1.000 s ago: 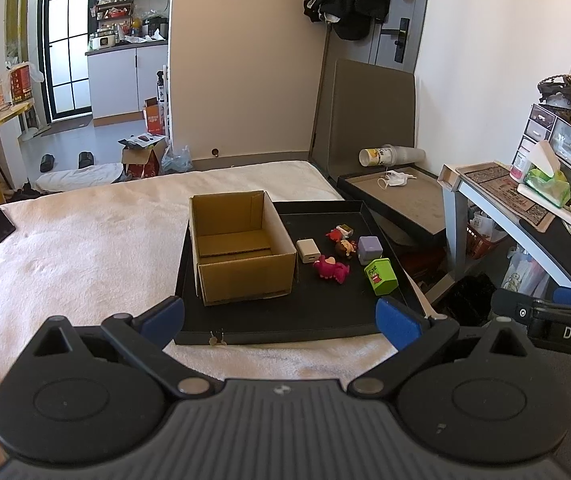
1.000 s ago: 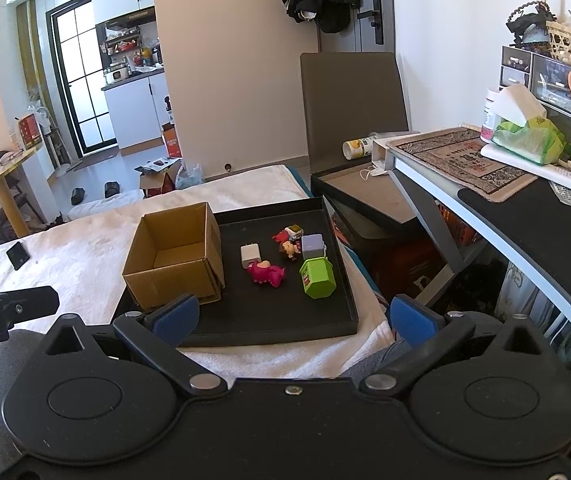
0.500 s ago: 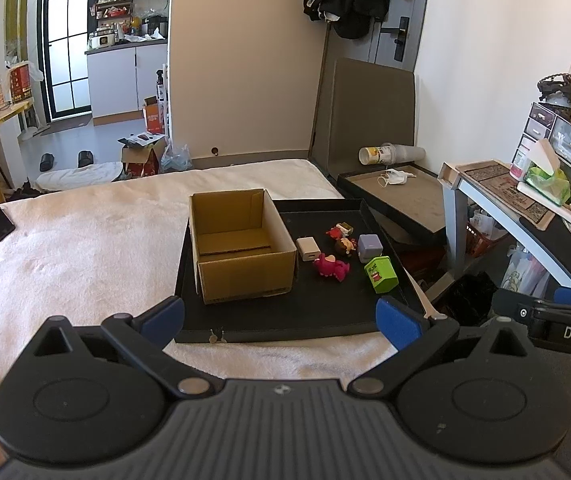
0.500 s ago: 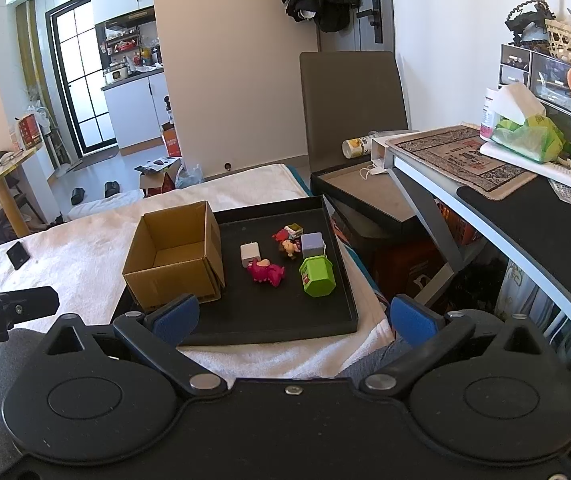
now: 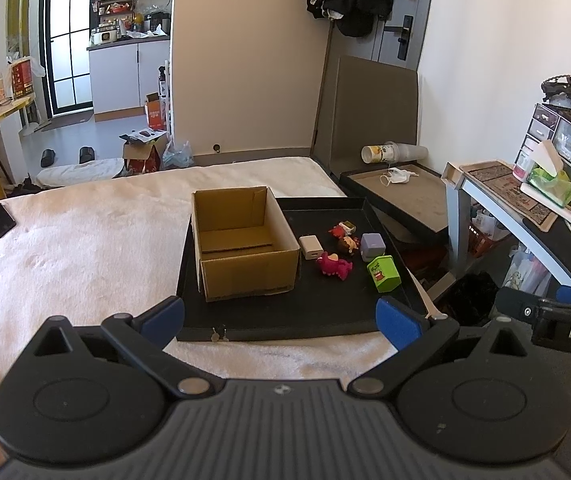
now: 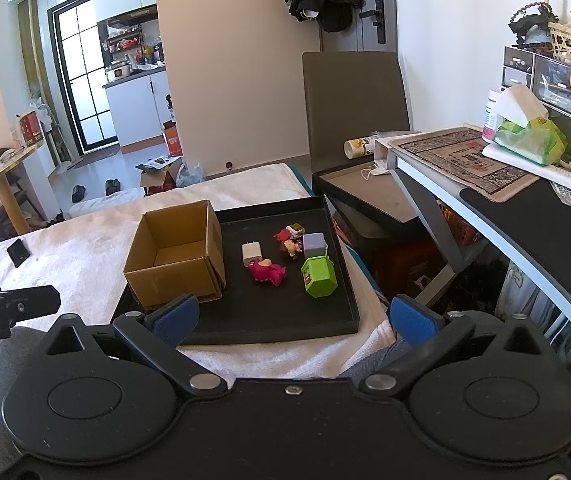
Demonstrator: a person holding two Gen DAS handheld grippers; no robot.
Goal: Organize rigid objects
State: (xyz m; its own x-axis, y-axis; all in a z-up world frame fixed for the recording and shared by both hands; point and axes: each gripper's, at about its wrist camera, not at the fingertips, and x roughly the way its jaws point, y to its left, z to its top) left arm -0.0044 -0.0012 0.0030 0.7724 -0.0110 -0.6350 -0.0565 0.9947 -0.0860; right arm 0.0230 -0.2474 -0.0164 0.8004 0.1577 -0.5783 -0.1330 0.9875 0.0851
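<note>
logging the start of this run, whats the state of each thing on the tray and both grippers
cardboard box: upright, flaps open, looks empty
black tray: flat on the white blanket
white charger: on tray, outside box
pink toy: lying on its side
purple cube: upright on tray
green container: tipped over, closed
small figurines: clustered, not boxed
left gripper: open, holding nothing
right gripper: open, holding nothing

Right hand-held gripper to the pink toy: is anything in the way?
Nothing visible blocks it. The right hand-held gripper is open, back at the near edge of the black tray, with bare tray floor up to the pink plastic toy. The green hexagonal box stands close to the toy's right.
</note>
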